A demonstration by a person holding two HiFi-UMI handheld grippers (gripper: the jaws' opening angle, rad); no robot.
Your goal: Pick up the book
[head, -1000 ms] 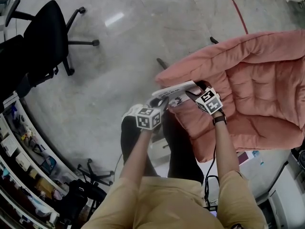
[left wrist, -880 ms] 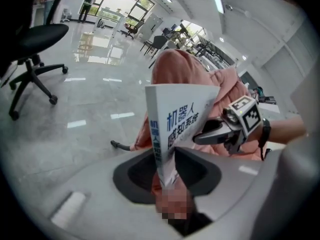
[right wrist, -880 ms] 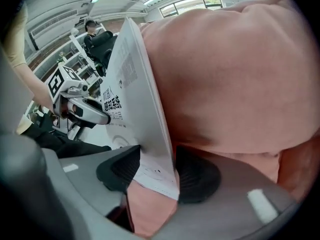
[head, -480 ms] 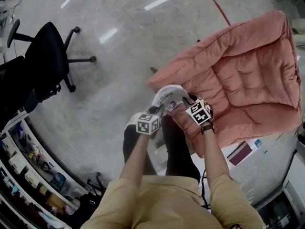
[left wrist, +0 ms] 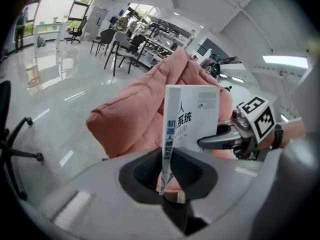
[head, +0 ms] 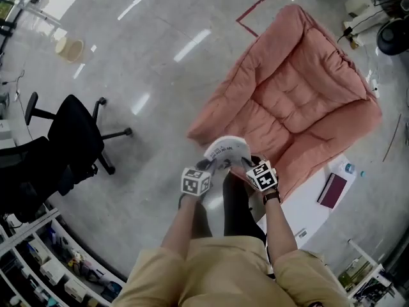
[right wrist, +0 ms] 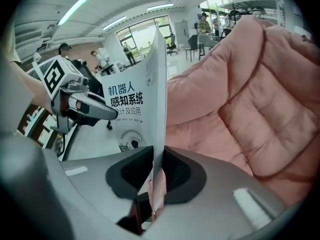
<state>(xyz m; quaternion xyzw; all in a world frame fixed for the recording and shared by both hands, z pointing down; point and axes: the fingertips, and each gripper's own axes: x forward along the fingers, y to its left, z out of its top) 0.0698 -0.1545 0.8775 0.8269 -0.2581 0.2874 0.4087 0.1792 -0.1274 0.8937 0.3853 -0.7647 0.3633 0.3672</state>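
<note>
**Task item.** The book (head: 227,151), white-covered with printed Chinese characters, is held clear of every surface. It sits between the two claws, in front of the person's chest, over the near left corner of the pink padded lounge cushion (head: 300,94). From the head view its cover bows upward between the two grips.

**Left claw** (left wrist: 167,176). The jaws are clamped on the book's left edge. In the left gripper view the book stands upright and edge-on in the jaw gap, with its spine print facing the camera.

**Right claw** (right wrist: 155,184). The jaws are closing, with the book's right edge between them and both pads against it. In the right gripper view the cover rises straight out of the gap, its printed face turned left.

**Position of claws.** Both point downward and away from the person, close together and level with each other. Each marker cube faces up toward the head camera.

**Surroundings.**
- The cushion lies spread on the glossy grey floor (head: 147,62), to the right and far side of the book.
- A black office chair (head: 77,142) stands well apart at the left.
- Red tape (head: 262,5) marks the floor at the cushion's far end.
- A dark red notebook (head: 332,190) lies on a white surface near the cushion's right edge.
</note>
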